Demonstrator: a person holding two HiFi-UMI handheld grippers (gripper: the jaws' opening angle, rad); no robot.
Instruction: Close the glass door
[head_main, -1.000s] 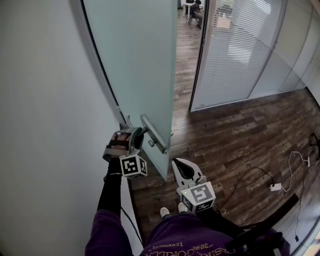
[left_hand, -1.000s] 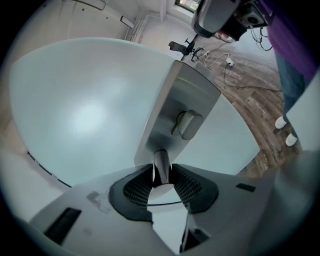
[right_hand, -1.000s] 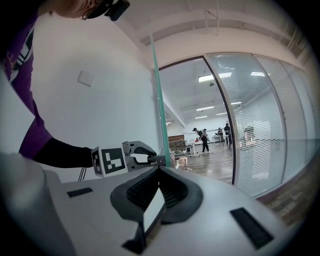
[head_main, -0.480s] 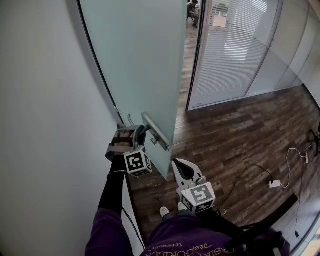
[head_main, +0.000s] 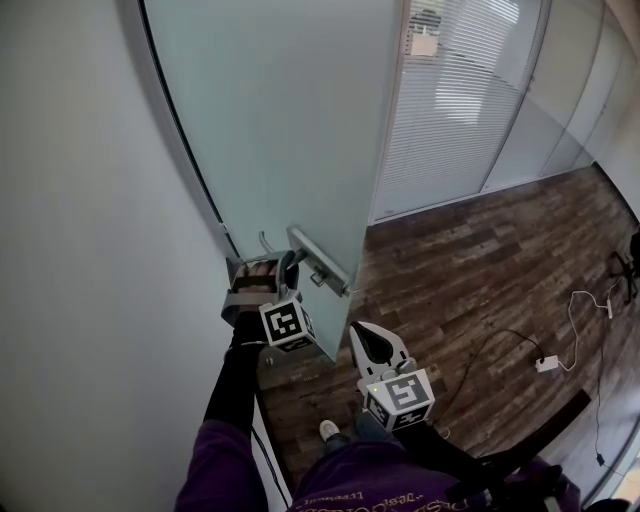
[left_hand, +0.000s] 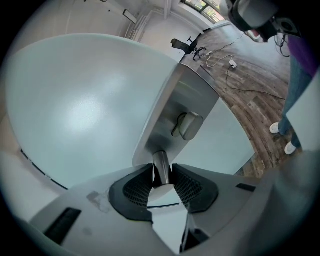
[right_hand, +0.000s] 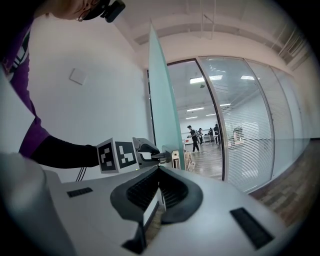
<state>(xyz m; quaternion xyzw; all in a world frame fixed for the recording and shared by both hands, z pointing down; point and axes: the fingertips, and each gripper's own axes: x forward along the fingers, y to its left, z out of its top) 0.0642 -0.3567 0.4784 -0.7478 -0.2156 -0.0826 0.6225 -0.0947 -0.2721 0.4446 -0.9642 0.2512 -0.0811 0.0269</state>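
Head view: glass door (head_main: 290, 130) fills 10 to 1 o'clock and isn't latched. My right gripper view shows it edge-on, with the corridor open beside it. White wall (head_main: 80, 250) runs down the 9 o'clock side. Wood floor (head_main: 470, 270) covers 2 to 5 o'clock. Blinds partition (head_main: 450, 100) sits at 1 o'clock, past the door's free edge. Lever handle (head_main: 320, 262) is near centre on the door's lower edge. Left gripper (head_main: 284, 268) is clenched on the handle's round stem, both pads against it. Right gripper (head_main: 372, 335) is at 6 o'clock, jaws together on nothing, clear of the door. Power adapter (head_main: 546, 364) and its cable lie on the floor at 4 o'clock.
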